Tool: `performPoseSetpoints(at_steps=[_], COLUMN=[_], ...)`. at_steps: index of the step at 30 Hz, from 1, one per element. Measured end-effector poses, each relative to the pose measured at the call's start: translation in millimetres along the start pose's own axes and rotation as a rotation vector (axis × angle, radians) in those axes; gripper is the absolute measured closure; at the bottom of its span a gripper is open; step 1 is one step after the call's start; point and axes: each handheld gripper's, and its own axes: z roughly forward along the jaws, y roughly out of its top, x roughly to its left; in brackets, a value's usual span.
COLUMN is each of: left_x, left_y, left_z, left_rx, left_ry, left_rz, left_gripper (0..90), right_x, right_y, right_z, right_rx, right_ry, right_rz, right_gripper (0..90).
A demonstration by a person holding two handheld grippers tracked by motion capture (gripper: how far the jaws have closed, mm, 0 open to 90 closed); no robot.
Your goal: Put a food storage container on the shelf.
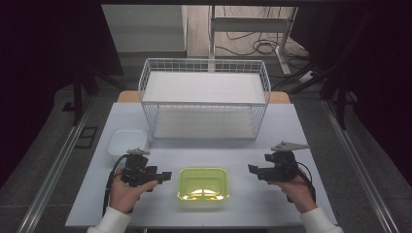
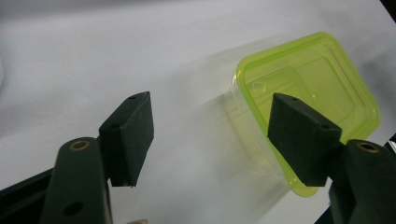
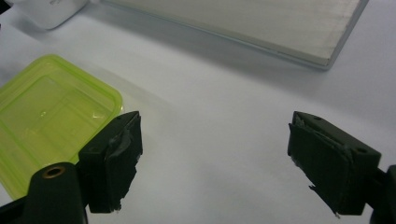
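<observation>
White desk (image 1: 272, 204) carries all. Left gripper (image 1: 163, 175), fingers (image 2: 128, 135) released, aims at the green tub (image 1: 203, 183) lying centre front, likely lining up a grasp. Right gripper (image 1: 252, 169) hovers beside the tub, fingers (image 3: 112, 161) spread, grasping nothing.

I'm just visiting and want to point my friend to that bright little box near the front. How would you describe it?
Start at the big white wire basket at the back of the table. Come toward the front edge, midway between the person's two hand-held tools: there sits the container. It is translucent lime green with rounded corners, while the other small tub, back left, is plain white.
</observation>
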Motion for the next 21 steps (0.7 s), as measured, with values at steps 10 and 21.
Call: performPoseSetpoints(at_steps=[10,21], left_x=[-0.7,-1.0], left_y=[0.3,-1.2], left_z=[4.2,2.9], left_rx=[0.017,0.009], left_ry=[-0.036,-0.046], left_rz=[-0.025,-0.029], left_gripper=[31.1,32.2], right_x=[17.2,28.9], right_y=[6.7,1.7], right_z=[-1.2,11.3], right_rx=[0.035,0.053], right_ry=[0.101,0.147], right_rz=[0.135,0.108], right_gripper=[22.3,30.5])
